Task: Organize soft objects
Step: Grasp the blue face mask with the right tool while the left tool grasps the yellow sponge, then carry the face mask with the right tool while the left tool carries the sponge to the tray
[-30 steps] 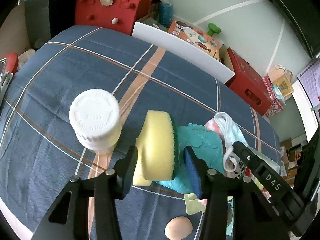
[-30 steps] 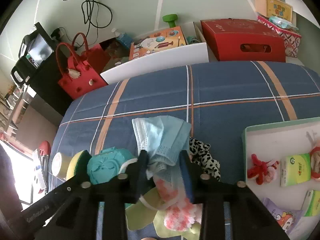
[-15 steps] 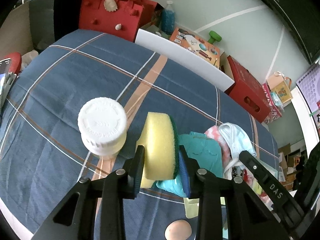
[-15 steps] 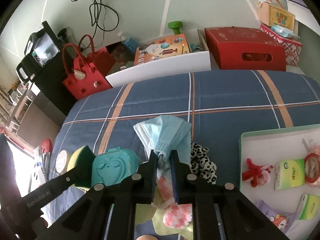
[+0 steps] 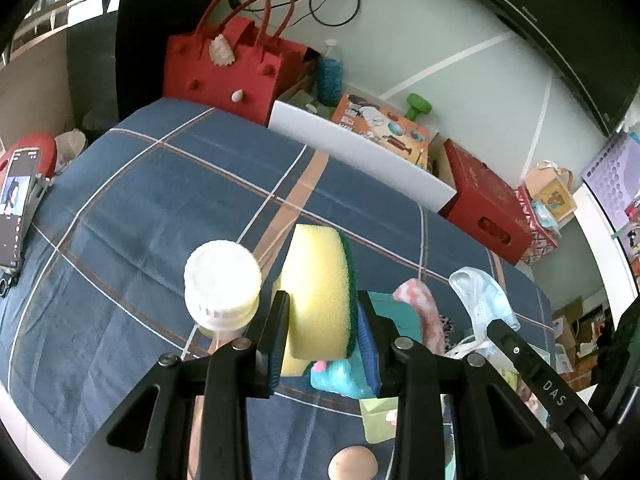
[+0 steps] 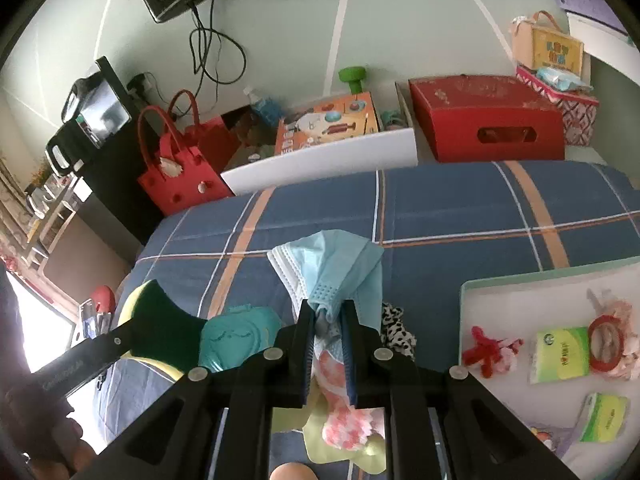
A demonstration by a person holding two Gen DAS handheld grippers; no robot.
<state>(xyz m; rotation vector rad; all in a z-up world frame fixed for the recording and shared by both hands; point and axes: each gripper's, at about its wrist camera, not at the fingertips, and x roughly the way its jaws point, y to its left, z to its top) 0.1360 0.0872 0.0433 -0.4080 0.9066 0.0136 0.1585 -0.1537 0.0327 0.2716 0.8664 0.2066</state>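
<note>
Two grabs have just landed, one per hand. We see the left tongs, which stood wide around the yellow-and-green sponge a second ago, closed in until the pads pinch it; the sponge bulges a bit between them, green scrub side to the right. The right tongs have gone from loosely straddling the blue face mask to nearly fully clenched on a bunched fold of it.

Both items look lifted off the pile: the sponge now sits higher against the blue plaid surface, beside the white-capped bottle but apart from it, and the mask hangs up from the tongs with its pleated edge fanned out. For the task, we judge the pick step done for two soft things at once, carry step next.

Left behind in the heap: teal soft face-print pad, pink fuzzy cloth, spotted black-and-white plush, pale green cloth.

The likely drop spot is the mint-rimmed tray to the right, already holding a red plush figure and green tissue packs; that is our guess, not seen.

Risk: a mask ear loop may snag the heap.
</note>
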